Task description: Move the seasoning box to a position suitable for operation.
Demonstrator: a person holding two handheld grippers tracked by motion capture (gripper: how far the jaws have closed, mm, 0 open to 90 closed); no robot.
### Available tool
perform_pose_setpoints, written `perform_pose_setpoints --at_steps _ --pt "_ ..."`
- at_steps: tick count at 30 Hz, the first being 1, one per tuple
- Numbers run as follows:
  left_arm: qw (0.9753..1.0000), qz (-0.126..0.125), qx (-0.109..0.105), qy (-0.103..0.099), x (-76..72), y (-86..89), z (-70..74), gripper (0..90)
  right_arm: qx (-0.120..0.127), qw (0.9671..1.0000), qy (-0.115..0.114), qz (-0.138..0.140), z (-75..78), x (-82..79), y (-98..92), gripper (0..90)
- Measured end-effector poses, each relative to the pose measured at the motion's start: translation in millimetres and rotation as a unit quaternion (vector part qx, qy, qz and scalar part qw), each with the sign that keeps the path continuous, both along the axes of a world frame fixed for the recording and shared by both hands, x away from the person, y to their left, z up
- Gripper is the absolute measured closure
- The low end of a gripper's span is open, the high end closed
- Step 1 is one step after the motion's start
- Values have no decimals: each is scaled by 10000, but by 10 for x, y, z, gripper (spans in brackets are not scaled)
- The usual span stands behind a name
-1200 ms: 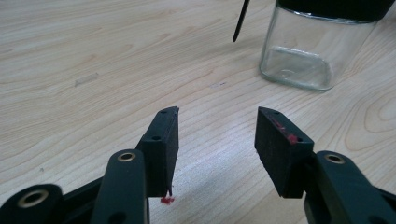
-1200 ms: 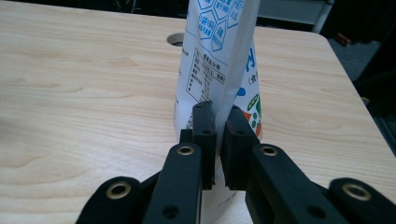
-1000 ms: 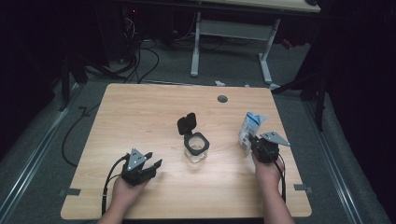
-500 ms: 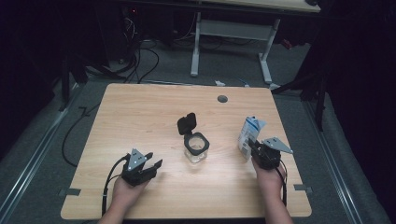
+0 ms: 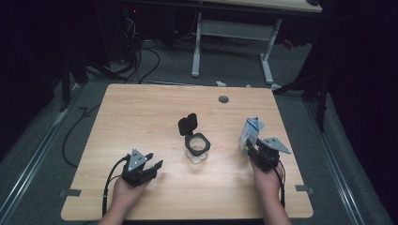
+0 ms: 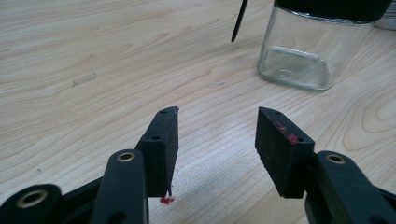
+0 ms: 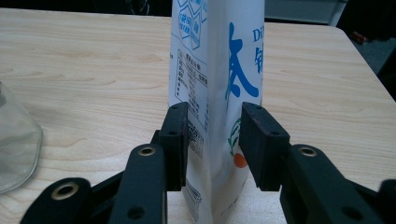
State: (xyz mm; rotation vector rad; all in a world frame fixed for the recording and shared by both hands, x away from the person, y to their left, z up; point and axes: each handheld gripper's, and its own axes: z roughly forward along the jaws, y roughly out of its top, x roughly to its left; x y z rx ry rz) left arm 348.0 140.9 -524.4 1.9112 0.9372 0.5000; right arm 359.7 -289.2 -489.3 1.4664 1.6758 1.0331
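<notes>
High view: the right tool (image 5: 252,149) has drawn back toward the bench edge with one white pouch (image 5: 249,132), readying a pour into one open-lidded jar (image 5: 197,148). Left gripper view: the left tool (image 6: 216,140) gapes empty. Right gripper view: its jaws pinch the upright pouch (image 7: 219,70).

High view: above the near edge, facing forward and down over the whole tabletop (image 5: 141,112).
Left gripper view: low, close, facing the glass jar (image 6: 308,46).
Right gripper view: low, close against the white pouch (image 7: 219,93).
Shared: jar and tabletop.
</notes>
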Motion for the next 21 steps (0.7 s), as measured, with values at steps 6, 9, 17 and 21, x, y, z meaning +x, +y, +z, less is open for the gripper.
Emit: perform_pose_setpoints --at_steps 6,9,17,21 --pt "10000 3 -12 10 -2 -2 -1 496 -27 10000 16 -35 16 20 15 571" --pt "10000 0 -7 17 0 -1 -3 496 -111 9999 18 -34 20 32 37 603" --pt "10000 9 -28 41 6 10 -7 495 -80 10000 -58 -11 30 23 35 775" --pt "10000 3 -33 42 3 11 -5 492 -95 9999 -71 12 22 32 34 823"
